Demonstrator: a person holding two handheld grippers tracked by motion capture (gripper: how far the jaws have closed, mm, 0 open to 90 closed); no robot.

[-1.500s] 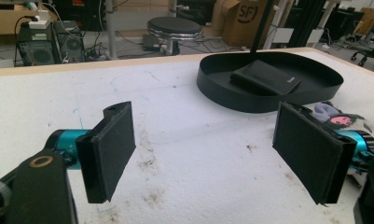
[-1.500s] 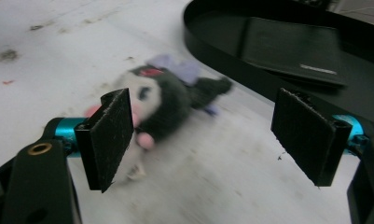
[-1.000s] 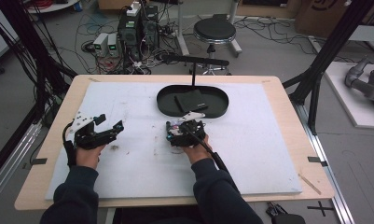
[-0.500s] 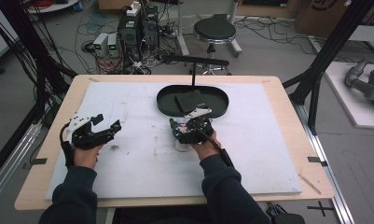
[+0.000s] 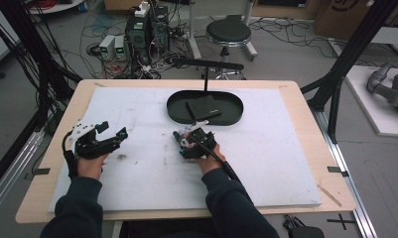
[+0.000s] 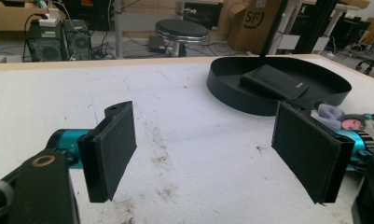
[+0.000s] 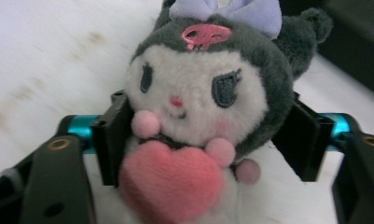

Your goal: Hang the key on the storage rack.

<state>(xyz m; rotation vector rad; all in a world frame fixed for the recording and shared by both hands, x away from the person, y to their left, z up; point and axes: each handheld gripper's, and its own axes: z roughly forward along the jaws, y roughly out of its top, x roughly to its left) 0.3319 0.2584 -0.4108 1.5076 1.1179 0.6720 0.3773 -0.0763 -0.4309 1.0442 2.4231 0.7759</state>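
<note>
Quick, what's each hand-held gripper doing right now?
Left hand-held gripper: open, holding nothing.
Right hand-held gripper: jaws have just been closing, now shut on the plush toy.

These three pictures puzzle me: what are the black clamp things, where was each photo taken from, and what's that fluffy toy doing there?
No robot here: a person at a table holds a hand-operated claw in each hand. The high view looks down from above. There the left claw hovers over the white mat, and the right claw sits just in front of a black oval tray that holds a flat black pouch. The other two pictures come from small cameras riding on the claws, looking along their jaws. The left claw is open with nothing between its pads. The right claw's jaws have just been closing and now squeeze a plush toy: grey and white, with a lilac bow, hugging a pink heart.
</note>
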